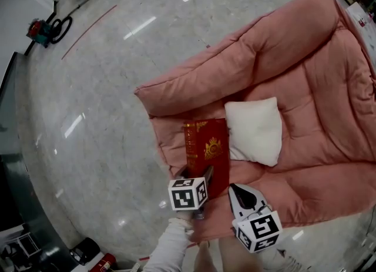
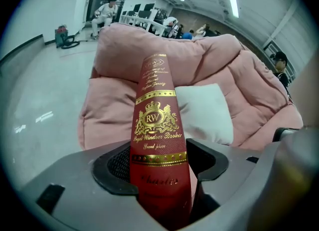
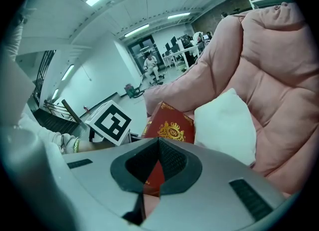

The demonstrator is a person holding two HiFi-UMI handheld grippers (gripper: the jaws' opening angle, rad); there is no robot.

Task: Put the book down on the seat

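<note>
A red book with gold print lies on the seat of a pink padded armchair, close beside a white pillow. My left gripper is at the book's near end. In the left gripper view its jaws straddle the book's spine, the left pad at the cover and a thin gap showing at the right pad. My right gripper hovers just right of the book's near corner, over the seat's front. Its pads meet with nothing between them, and the book lies beyond.
Polished stone floor surrounds the chair on the left and front. A vacuum with a hose sits far left, and a red cylinder lies by a dark wall at bottom left. People sit at desks in the background.
</note>
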